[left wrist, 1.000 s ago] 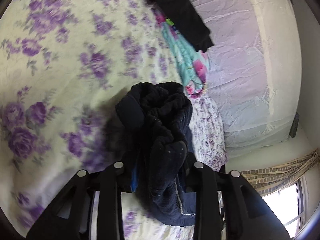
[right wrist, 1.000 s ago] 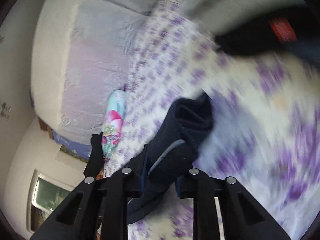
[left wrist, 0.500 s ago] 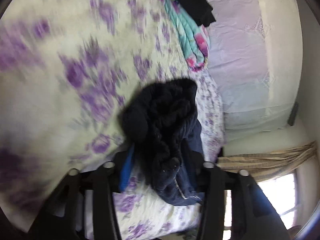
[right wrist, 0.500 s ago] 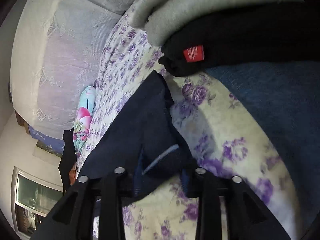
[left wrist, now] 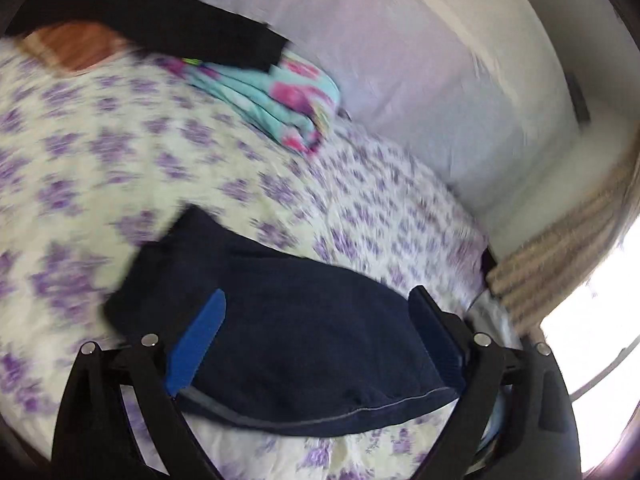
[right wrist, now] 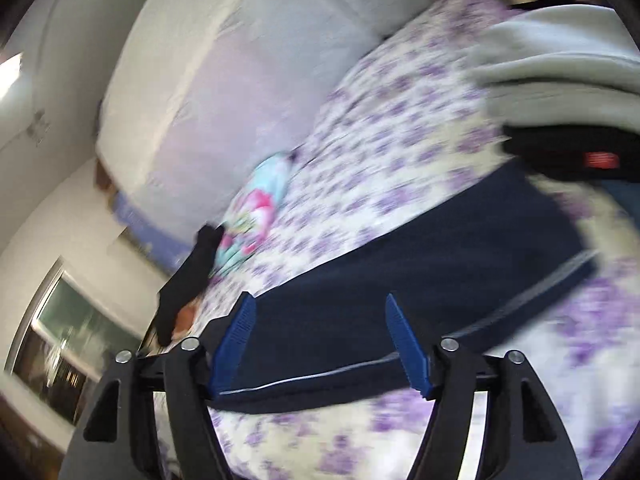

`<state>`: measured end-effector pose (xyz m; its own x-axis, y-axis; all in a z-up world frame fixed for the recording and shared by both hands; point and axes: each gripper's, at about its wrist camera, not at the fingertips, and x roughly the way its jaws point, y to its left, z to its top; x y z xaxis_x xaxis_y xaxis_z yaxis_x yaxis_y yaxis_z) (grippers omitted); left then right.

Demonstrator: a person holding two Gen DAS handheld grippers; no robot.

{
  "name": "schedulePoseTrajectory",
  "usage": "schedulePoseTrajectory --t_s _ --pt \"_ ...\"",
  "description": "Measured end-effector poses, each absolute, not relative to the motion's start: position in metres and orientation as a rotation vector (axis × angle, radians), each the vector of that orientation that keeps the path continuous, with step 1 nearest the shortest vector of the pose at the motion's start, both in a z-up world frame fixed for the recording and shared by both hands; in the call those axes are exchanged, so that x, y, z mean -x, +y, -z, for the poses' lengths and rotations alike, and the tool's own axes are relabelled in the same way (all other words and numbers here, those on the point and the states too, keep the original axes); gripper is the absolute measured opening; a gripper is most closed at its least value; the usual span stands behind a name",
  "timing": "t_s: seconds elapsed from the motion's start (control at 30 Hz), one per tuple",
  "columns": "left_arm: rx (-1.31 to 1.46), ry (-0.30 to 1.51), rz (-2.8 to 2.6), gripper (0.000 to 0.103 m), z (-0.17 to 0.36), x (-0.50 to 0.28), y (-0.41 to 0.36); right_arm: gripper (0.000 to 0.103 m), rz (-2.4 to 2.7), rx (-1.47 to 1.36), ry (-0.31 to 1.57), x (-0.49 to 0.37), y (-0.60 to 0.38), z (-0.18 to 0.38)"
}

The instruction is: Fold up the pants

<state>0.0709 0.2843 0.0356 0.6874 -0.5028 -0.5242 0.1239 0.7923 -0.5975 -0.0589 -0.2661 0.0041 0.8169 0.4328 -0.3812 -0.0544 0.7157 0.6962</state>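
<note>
The dark navy pants (left wrist: 288,332) lie flat and folded on the purple-flowered bedsheet (left wrist: 100,168). In the left wrist view my left gripper (left wrist: 316,300) is open, its blue-padded fingers (left wrist: 196,340) spread wide over the pants' hem end. In the right wrist view the pants (right wrist: 420,272) stretch from the bottom left to the right. My right gripper (right wrist: 320,308) is open above them, its blue fingers (right wrist: 236,336) apart and holding nothing.
A folded turquoise and pink garment (left wrist: 276,96) with a black garment (left wrist: 152,24) on it lies near the pale headboard cushion (left wrist: 420,80). A stack of grey and black folded clothes (right wrist: 560,92) with a red tag sits at the right. A window (right wrist: 68,340) is at the bedside.
Both grippers have opened and let go of the pants. The pants, bunched and hanging before, now lie flat on the bed. Both cameras have swung and the views are blurred.
</note>
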Motion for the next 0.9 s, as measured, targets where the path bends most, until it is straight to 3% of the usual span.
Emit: schedulePoseTrajectory --t_s 0.1,0.17,0.2,0.27,0.3,0.37,0.4,0.43,0.53,0.7,0.8,0.9 --pt "0.312 0.794 0.265 0.090 -0.014 -0.096 0.238 0.070 -0.325 -0.623 0.679 0.029 -0.218 0.014" --pt "0.183 0.873 0.187 0.078 0.021 -0.110 0.239 0.070 -0.329 -0.576 0.797 0.014 -0.200 0.041" --pt "0.184 0.889 0.182 0.067 0.030 -0.111 0.246 0.070 -0.311 -0.574 0.849 0.010 -0.198 0.052" --pt "0.202 0.859 0.207 0.051 0.033 -0.100 0.267 0.059 -0.336 -0.623 0.880 0.014 -0.213 0.074" --pt "0.259 0.854 0.216 0.047 0.028 -0.091 0.280 0.052 -0.337 -0.646 0.905 0.017 -0.224 0.074" --pt "0.412 0.830 0.237 0.052 0.015 -0.074 0.295 0.053 -0.307 -0.665 0.944 0.016 -0.234 0.063" --pt "0.443 0.787 0.276 0.058 0.002 -0.061 0.294 0.061 -0.294 -0.632 0.917 0.014 -0.236 0.048" --pt "0.425 0.763 0.300 0.061 -0.008 -0.057 0.286 0.067 -0.307 -0.601 0.886 0.011 -0.235 0.033" --pt "0.330 0.709 0.437 0.077 -0.026 -0.047 0.231 0.069 -0.439 -0.567 0.839 -0.029 -0.213 -0.006" --pt "0.163 0.845 0.654 0.077 0.010 -0.056 0.123 0.076 -0.660 -0.545 0.905 -0.126 -0.151 -0.030" --pt "0.169 0.995 0.712 0.077 0.051 -0.057 0.098 0.077 -0.749 -0.513 1.027 -0.188 -0.104 -0.020" --pt "0.091 0.954 0.708 0.077 0.053 -0.039 0.095 0.079 -0.762 -0.435 1.109 -0.234 -0.073 -0.009"
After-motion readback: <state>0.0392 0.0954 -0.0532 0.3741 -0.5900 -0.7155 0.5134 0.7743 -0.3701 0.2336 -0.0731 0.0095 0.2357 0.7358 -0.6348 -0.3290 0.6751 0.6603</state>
